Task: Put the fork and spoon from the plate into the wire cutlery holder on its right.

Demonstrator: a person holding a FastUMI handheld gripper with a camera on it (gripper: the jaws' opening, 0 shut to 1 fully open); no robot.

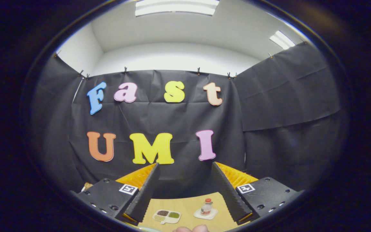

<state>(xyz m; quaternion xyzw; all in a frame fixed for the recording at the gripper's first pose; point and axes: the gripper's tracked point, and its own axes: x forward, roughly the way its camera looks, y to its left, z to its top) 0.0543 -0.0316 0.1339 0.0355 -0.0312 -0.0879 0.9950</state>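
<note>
The gripper (pixel 185 175) is held high and level, its two ridged fingers (pixel 147 190) spread wide apart with nothing between them; they grip nothing and touch nothing. Each finger is carried on a dark block bearing a small square black-and-white marker (pixel 128 189).

Seen down through the gap between the fingers is a pale wooden tabletop (pixel 185 206), well below the gripper. On it, nearer the left finger, lies a white divided tray (pixel 166 216) with rounded corners, holding dark brown, green and pale yellow fillings in separate compartments. Beside it, nearer the right finger, a small clear bottle with a red cap (pixel 206 206) stands upright on a small white square dish (pixel 205 213). The tray and the dish are near one another but apart.

At the near edge of the tabletop, below the tray, a curved pale rim (pixel 147 228) just shows, too little of it to tell what it is. Next to it, fingertips of a person's hand (pixel 190 229) rise at the near edge.

The fork, the spoon and the wire cutlery holder cannot be made out from this angle.

Beyond the tabletop's far edge hangs the black cloth wall (pixel 269 112) of the booth, clipped along its top, with a white ceiling and light panels (pixel 175 7) above.
</note>
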